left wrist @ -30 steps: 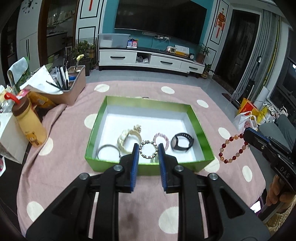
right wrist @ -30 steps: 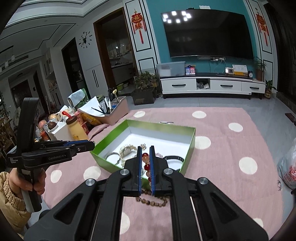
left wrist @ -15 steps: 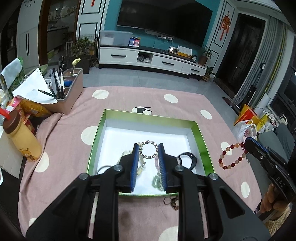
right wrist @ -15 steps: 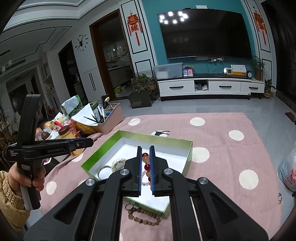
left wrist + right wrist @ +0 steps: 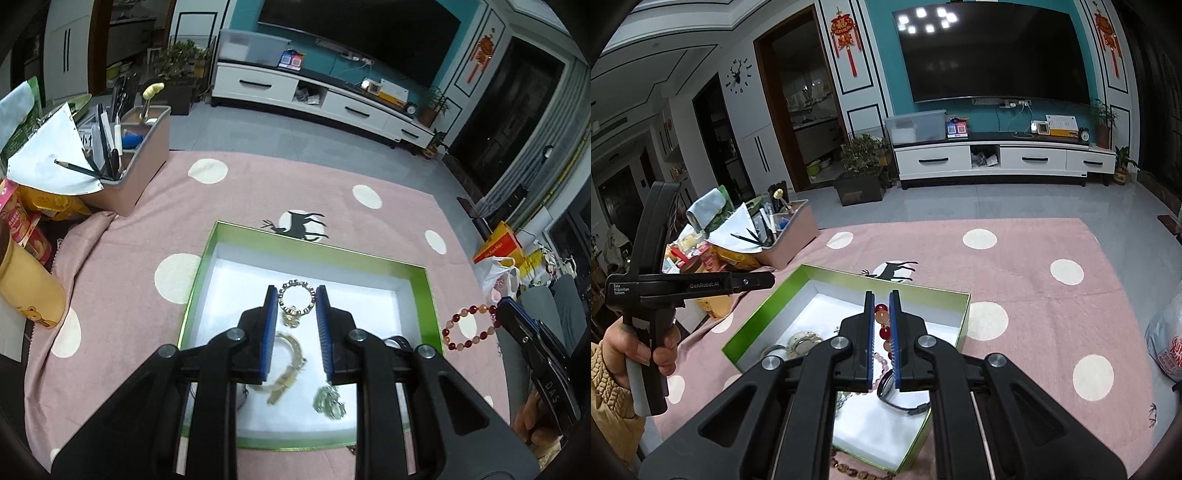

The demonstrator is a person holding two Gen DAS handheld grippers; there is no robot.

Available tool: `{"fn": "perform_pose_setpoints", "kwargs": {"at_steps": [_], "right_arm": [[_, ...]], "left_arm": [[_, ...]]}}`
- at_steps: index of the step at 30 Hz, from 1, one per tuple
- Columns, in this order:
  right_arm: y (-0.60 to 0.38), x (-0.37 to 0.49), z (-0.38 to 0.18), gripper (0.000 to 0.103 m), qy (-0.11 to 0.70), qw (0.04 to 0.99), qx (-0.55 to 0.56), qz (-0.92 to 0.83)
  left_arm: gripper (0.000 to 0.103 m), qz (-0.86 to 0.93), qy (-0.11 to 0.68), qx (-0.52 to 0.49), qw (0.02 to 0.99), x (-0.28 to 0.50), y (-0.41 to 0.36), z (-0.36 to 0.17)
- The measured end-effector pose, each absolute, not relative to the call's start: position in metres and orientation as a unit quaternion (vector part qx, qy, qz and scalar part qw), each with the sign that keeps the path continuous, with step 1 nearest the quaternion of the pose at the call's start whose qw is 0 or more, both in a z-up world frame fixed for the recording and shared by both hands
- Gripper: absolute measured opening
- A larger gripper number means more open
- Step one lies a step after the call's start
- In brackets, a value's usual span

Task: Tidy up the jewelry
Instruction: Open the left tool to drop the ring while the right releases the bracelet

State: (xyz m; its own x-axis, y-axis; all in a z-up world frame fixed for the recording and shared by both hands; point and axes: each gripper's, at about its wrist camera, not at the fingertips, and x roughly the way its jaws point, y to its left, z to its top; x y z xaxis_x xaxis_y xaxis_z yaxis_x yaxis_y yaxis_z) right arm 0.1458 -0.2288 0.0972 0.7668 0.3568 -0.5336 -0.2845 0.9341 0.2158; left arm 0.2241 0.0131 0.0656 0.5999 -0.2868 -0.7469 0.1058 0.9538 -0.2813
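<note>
A green box with a white floor (image 5: 428,295) lies on the pink dotted cloth; it also shows in the right wrist view (image 5: 964,317). My left gripper (image 5: 295,295) is shut on a gold-and-silver link bracelet (image 5: 291,286) and holds it above the box. A gold bracelet (image 5: 291,365) and a green piece (image 5: 328,400) lie on the box floor below. My right gripper (image 5: 881,299) is shut on a red and orange bead bracelet (image 5: 881,315), which also shows in the left wrist view (image 5: 467,326), over the box's right side. A black band (image 5: 905,402) lies in the box.
A pink caddy with pens (image 5: 129,155) and a yellow bottle (image 5: 26,284) stand at the left. A brown bead string (image 5: 849,470) lies on the cloth before the box. Bags (image 5: 498,273) sit off the right edge.
Both grippers have risen and moved forward over the box, each still holding its bracelet. The box looks lower and closer beneath them.
</note>
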Motion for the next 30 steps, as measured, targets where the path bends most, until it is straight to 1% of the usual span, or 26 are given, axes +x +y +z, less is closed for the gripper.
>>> {"fn": "perform_pose_setpoints", "kwargs": {"at_steps": [13,22,23,24,26,27,29,30], "right_arm": [[-0.219,0.19,0.054,0.007,0.352,0.923,0.041,0.149],[-0.208,0.211,0.029,0.007,0.387,0.911,0.024,0.141],[-0.208,0.213,0.028,0.008,0.39,0.91,0.024,0.139],[-0.208,0.214,0.026,0.012,0.392,0.91,0.024,0.136],[-0.209,0.214,0.025,0.026,0.393,0.91,0.026,0.131],[-0.211,0.214,0.024,0.028,0.393,0.91,0.029,0.13],[-0.216,0.212,0.025,0.033,0.389,0.912,0.036,0.127],[-0.218,0.211,0.026,0.034,0.387,0.912,0.04,0.127]], "left_arm": [[0.02,-0.075,0.474,-0.081,0.874,0.261,0.013,0.022],[0.021,-0.063,0.493,-0.059,0.866,0.272,0.011,-0.004],[0.021,-0.062,0.495,-0.057,0.865,0.273,0.011,-0.006],[0.021,-0.061,0.496,-0.057,0.864,0.274,0.011,-0.008],[0.022,-0.06,0.497,-0.057,0.864,0.274,0.011,-0.01],[0.024,-0.061,0.497,-0.058,0.864,0.274,0.011,-0.01],[0.036,-0.059,0.496,-0.057,0.864,0.273,0.012,-0.011],[0.039,-0.059,0.495,-0.057,0.865,0.272,0.012,-0.01]]}}
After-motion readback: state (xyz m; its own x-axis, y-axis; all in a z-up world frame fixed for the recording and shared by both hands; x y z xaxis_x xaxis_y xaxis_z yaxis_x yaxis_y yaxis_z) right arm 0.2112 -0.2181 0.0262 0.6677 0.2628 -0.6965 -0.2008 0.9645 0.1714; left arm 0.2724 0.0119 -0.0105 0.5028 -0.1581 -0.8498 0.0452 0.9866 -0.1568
